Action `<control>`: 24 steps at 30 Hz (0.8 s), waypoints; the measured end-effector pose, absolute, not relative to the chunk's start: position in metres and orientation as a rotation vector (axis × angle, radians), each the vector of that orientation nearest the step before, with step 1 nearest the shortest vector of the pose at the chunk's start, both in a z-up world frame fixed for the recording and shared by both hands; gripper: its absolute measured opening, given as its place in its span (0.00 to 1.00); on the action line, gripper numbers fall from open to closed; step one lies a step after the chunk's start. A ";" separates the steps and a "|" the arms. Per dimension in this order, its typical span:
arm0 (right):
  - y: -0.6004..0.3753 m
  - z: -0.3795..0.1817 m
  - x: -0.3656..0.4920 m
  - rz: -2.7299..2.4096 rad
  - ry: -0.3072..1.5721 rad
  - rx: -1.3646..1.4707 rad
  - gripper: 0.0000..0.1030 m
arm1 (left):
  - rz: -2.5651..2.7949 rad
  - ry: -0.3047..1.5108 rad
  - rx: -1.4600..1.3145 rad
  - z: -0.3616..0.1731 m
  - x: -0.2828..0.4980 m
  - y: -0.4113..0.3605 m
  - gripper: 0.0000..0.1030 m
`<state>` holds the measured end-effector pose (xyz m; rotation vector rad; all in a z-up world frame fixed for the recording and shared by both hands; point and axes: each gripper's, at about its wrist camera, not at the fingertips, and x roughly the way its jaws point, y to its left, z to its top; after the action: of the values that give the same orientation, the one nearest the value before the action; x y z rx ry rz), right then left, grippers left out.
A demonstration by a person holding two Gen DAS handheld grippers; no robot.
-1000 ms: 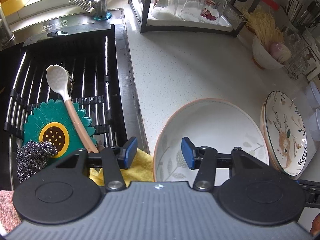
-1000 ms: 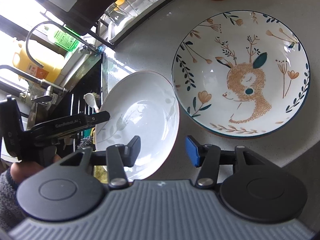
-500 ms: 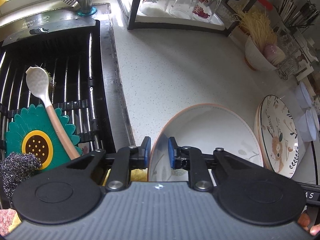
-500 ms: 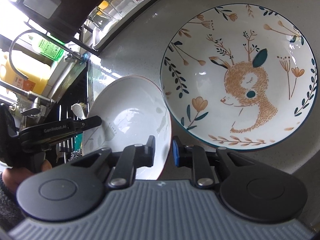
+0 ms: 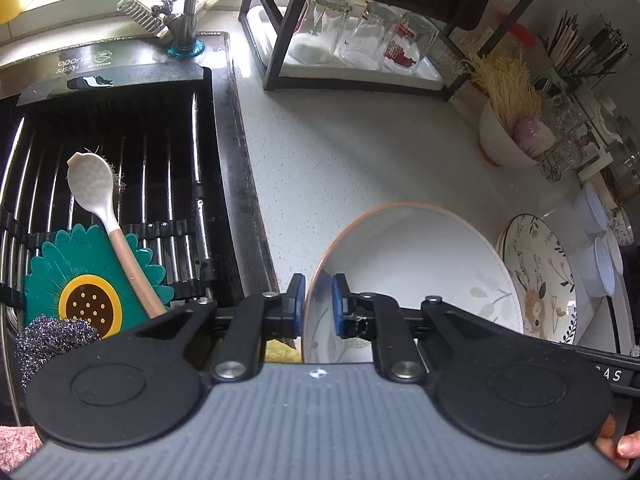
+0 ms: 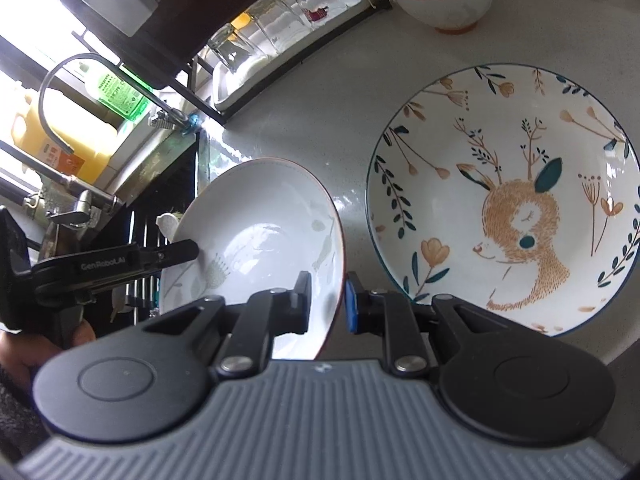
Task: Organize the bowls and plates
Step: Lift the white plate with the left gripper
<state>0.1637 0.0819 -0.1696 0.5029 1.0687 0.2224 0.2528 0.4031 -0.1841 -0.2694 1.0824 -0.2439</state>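
The left claw [image 5: 318,300] is closing on the near-left rim of the white bowl [image 5: 416,264], rim between its pads, while the right claw [image 6: 328,300] pinches the opposite rim, the bowl sitting between both, at the table [image 5: 352,152] edge by the sink. The deer plate [image 6: 504,200] lies just beside it on the right. To do the lift well, I would raise both claws together and level, so the rim neither twists nor slips, then clear the plate's edge before lowering.
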 end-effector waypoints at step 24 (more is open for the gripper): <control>0.010 -0.120 0.181 0.242 0.897 0.469 0.20 | -0.249 0.972 -0.308 -0.138 0.245 0.330 0.11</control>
<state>0.1808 0.0097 -0.1199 0.4688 0.8965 0.2418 0.2449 0.3298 -0.1378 -0.3081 0.9720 -0.2492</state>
